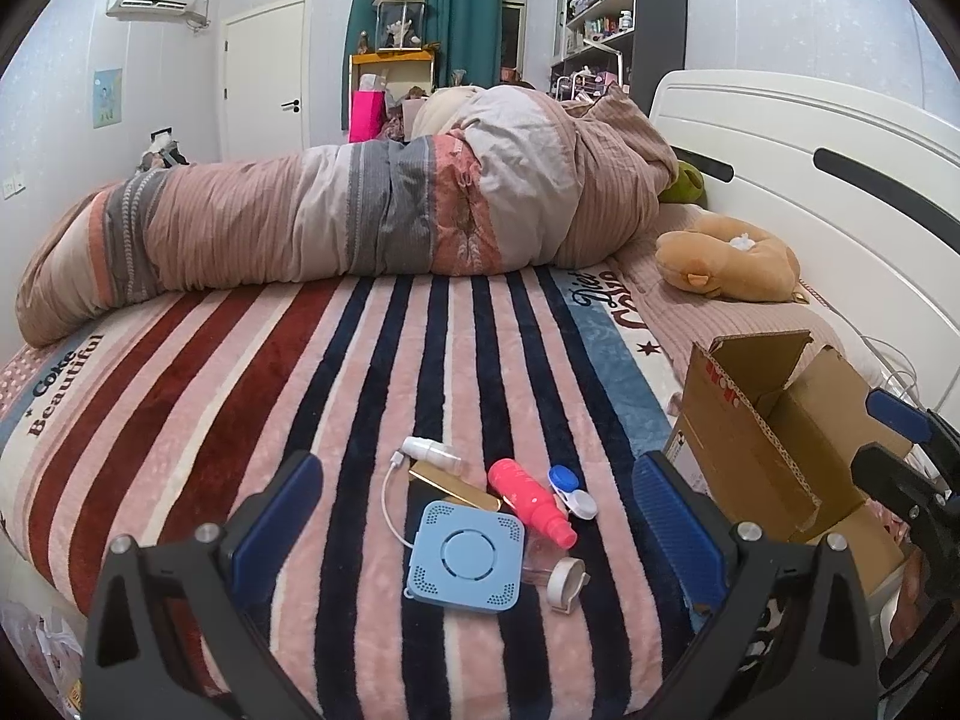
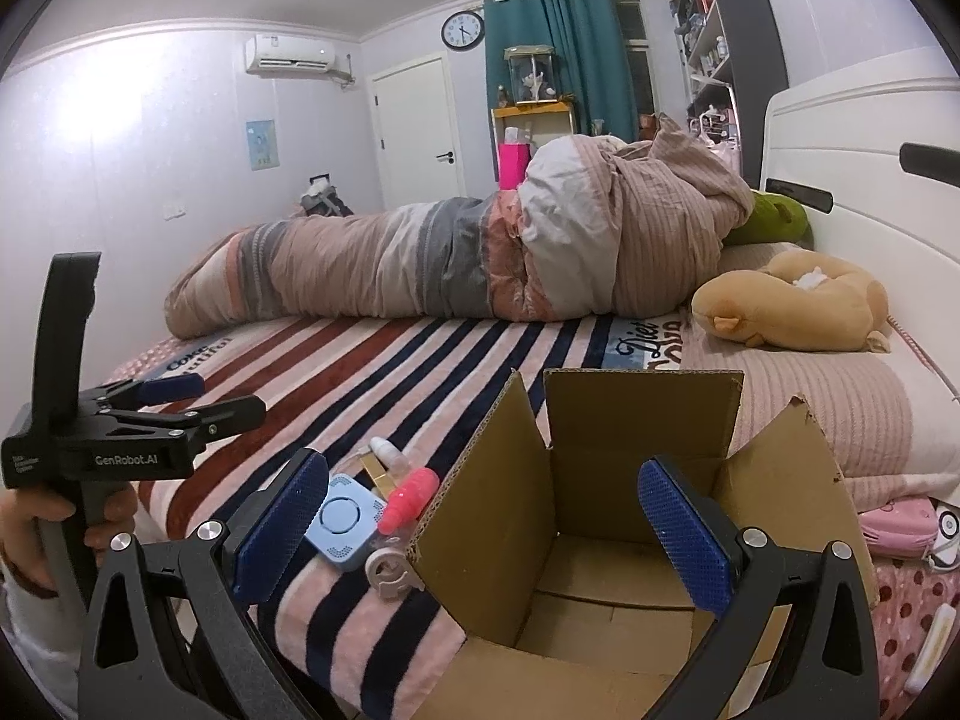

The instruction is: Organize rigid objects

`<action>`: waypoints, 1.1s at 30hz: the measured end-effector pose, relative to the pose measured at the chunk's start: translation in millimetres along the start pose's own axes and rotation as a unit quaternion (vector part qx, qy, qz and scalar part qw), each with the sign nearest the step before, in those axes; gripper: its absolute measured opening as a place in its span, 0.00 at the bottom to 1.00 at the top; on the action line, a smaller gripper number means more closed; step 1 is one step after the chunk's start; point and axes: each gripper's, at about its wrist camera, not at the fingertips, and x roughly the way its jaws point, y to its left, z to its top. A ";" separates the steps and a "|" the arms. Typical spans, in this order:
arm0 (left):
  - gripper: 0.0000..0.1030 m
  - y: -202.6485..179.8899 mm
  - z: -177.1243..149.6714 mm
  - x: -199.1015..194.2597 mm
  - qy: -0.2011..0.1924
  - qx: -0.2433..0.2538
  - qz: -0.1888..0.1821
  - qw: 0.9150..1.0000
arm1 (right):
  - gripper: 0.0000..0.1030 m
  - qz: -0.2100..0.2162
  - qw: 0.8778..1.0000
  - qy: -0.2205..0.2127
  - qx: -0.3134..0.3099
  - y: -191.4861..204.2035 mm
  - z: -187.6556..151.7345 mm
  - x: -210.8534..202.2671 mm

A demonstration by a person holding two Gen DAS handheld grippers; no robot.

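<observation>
A cluster of small items lies on the striped blanket: a light blue square device [image 1: 463, 559] with a white cable, a pink bottle [image 1: 528, 499], a gold flat case [image 1: 454, 485], a white spray bottle [image 1: 432, 454], a blue-and-white lens case [image 1: 573, 489] and a clear cap [image 1: 564, 583]. My left gripper [image 1: 477, 516] is open and empty, just short of the cluster. An open cardboard box [image 2: 594, 516] stands to the right of the items; it looks empty. My right gripper [image 2: 480, 516] is open and empty over the box's near left corner. The blue device [image 2: 345, 517] and pink bottle [image 2: 408, 499] show left of the box.
A rolled duvet [image 1: 360, 216] lies across the far side of the bed. A tan plush toy [image 1: 729, 261] and a green plush [image 1: 684, 180] sit by the white headboard [image 1: 810, 138]. A pink pouch [image 2: 897, 525] lies right of the box. The bed edge is at the near left.
</observation>
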 end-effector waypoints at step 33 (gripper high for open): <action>1.00 16.7 -3.6 5.7 -0.013 -0.010 -0.050 0.999 | 1.00 -0.024 1.000 -0.011 0.012 -1.3 6.6 -10.9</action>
